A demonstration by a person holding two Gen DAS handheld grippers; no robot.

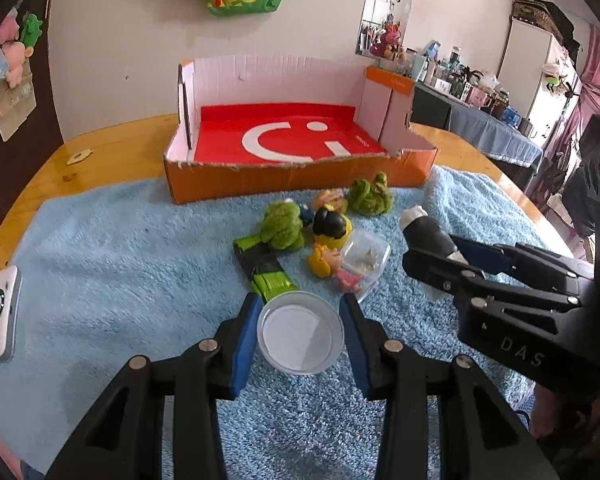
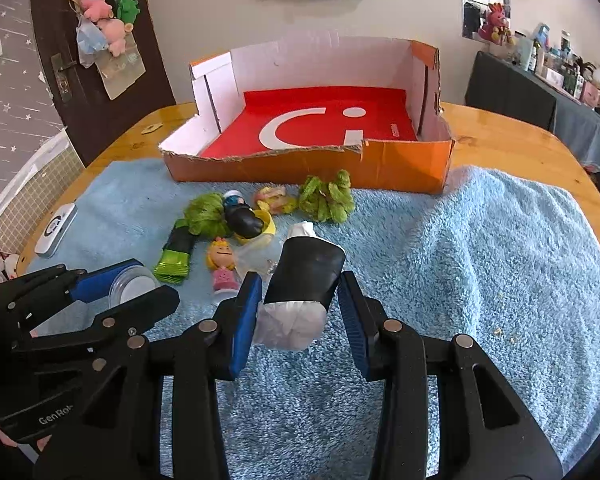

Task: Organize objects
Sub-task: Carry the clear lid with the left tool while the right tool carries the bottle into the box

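My left gripper (image 1: 300, 302) is shut on a clear round plastic tub (image 1: 300, 334) with a white inside, low over the blue towel (image 1: 120, 272). My right gripper (image 2: 300, 280) is shut on a black roll (image 2: 306, 274) with white plastic sticking out of both ends. The two grippers sit side by side, the right gripper (image 1: 432, 250) just right of the left. Ahead lie two green plush toys (image 1: 284, 226) (image 1: 370, 196), a doll with black hair (image 1: 332, 228), a small yellow-haired doll (image 2: 222, 262), a green packet (image 1: 266, 270) and a clear square box (image 1: 366, 260).
An open orange cardboard box (image 1: 300, 180) with a red bag on its floor stands at the towel's far edge on the wooden table (image 1: 112, 148). A white device (image 1: 0, 314) lies at the towel's left edge. Crumbs (image 2: 500, 332) dot the towel at the right.
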